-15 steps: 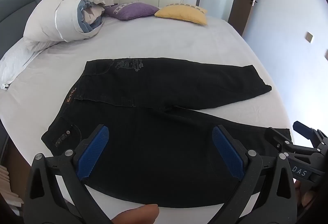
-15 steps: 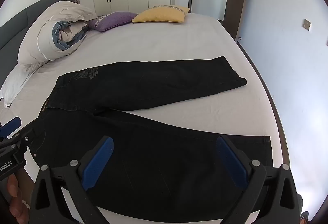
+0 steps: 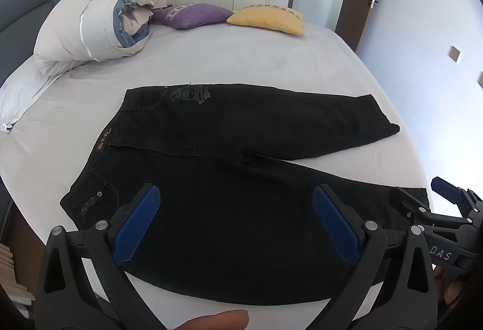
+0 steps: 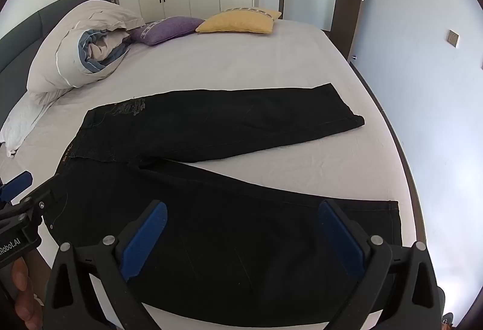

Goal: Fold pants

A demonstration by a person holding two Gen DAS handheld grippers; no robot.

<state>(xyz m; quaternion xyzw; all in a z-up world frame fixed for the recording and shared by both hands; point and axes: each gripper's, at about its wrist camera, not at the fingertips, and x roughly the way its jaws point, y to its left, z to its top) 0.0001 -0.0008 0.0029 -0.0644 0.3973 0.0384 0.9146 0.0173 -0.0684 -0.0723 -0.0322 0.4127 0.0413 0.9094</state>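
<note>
Black pants (image 3: 229, 149) (image 4: 211, 179) lie flat on the bed, waistband to the left, the two legs spread apart in a V toward the right. My left gripper (image 3: 238, 221) hovers open above the near leg close to the waist, nothing between its blue pads. Over the same leg, nearer the hem, my right gripper (image 4: 241, 236) also stands open and holds nothing. Each gripper shows at the edge of the other's view: the right gripper (image 3: 446, 209) and the left gripper (image 4: 18, 203).
A rolled duvet (image 3: 99, 28) and white pillow (image 3: 21, 88) lie at the bed's left. A purple cushion (image 3: 193, 14) and a yellow cushion (image 3: 268, 17) sit at the far edge. Wardrobes and a door stand behind. The bed's right edge (image 4: 401, 149) drops off by the wall.
</note>
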